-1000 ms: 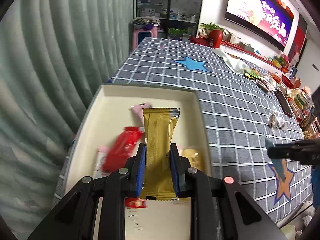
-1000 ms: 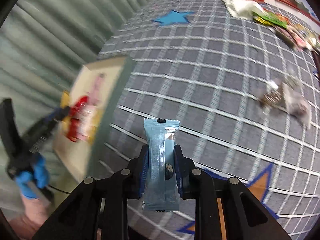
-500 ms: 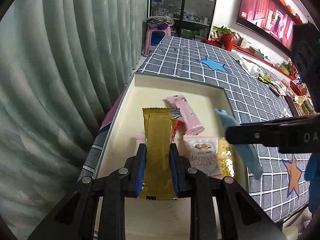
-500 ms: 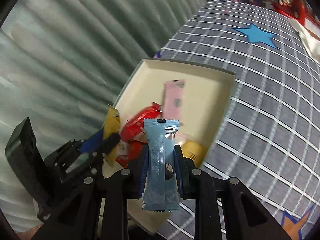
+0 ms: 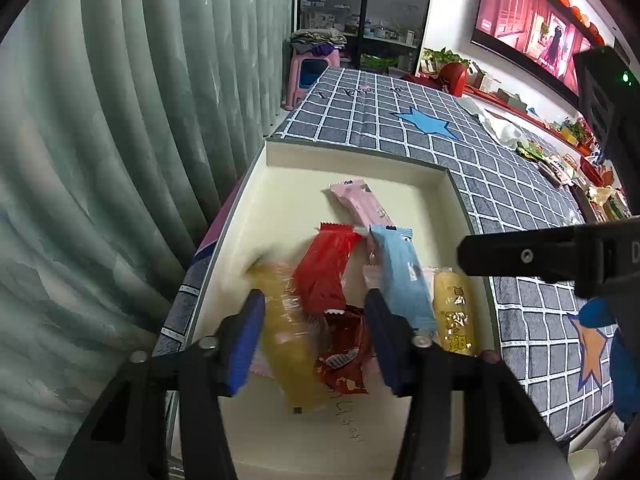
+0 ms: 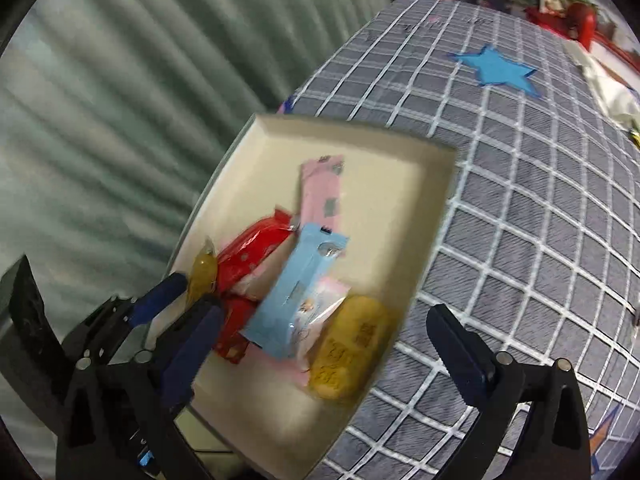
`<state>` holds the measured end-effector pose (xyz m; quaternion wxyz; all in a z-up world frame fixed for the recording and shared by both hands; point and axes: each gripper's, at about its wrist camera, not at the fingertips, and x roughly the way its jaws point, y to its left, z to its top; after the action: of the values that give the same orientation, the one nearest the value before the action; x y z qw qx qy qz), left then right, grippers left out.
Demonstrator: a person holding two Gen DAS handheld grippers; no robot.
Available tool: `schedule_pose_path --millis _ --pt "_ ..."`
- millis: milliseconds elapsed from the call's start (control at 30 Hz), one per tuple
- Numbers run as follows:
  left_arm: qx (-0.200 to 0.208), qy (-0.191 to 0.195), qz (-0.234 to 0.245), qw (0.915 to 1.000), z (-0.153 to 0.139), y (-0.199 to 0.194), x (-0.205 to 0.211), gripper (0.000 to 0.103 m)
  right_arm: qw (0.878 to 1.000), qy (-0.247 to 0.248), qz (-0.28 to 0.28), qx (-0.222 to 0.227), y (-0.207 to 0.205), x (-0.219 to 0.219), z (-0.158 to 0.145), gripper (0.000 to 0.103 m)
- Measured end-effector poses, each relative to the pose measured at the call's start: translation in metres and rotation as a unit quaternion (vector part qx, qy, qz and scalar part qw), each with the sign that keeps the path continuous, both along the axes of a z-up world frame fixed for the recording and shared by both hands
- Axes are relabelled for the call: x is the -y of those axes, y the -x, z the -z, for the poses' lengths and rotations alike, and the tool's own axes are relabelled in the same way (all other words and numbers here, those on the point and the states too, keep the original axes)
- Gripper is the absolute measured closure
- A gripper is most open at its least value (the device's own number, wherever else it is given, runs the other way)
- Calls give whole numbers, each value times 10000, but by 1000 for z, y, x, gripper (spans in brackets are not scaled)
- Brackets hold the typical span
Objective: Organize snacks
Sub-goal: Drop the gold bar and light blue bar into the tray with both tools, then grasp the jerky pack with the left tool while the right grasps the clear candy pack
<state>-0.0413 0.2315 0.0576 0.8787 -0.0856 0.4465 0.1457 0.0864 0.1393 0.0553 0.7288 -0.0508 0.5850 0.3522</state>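
A cream shallow box (image 5: pixel 352 168) (image 6: pixel 384 152) lies on the grid-patterned tablecloth and holds several snack packets. My left gripper (image 5: pixel 316 320) is open above it; a gold packet (image 5: pixel 288 332) lies blurred between its fingers, loose in the box. My right gripper (image 6: pixel 328 344) is open over the box's near end; a light blue packet (image 6: pixel 296 292) (image 5: pixel 400 276) lies loose on the pile. Also there are a pink packet (image 5: pixel 360 204) (image 6: pixel 324 196), red packets (image 5: pixel 324 268) (image 6: pixel 248 256) and a yellow packet (image 5: pixel 454 312) (image 6: pixel 352 348).
A grey-green curtain (image 5: pixel 120 120) hangs along the left of the table. More snacks (image 5: pixel 560 164) lie at the table's far right. A blue star (image 5: pixel 428 122) (image 6: pixel 496 68) marks the cloth beyond the box. The right gripper's arm (image 5: pixel 552 252) crosses the left wrist view.
Both grippers have opened. The gold packet dropped from the left gripper into the box, and the light blue packet dropped from the right gripper onto the pile.
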Motion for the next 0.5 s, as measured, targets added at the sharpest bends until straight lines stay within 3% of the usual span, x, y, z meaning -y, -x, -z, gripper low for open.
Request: schedule_pose_path --millis 233,500 --pt "-30 -67 140 9999 -6 -3 15 44 9989 107 447 -73 -12 42 6 0" --pt "143 92 1007 9948 -22 -25 86 36 9918 292 1245 -45 -31 127 13 0"
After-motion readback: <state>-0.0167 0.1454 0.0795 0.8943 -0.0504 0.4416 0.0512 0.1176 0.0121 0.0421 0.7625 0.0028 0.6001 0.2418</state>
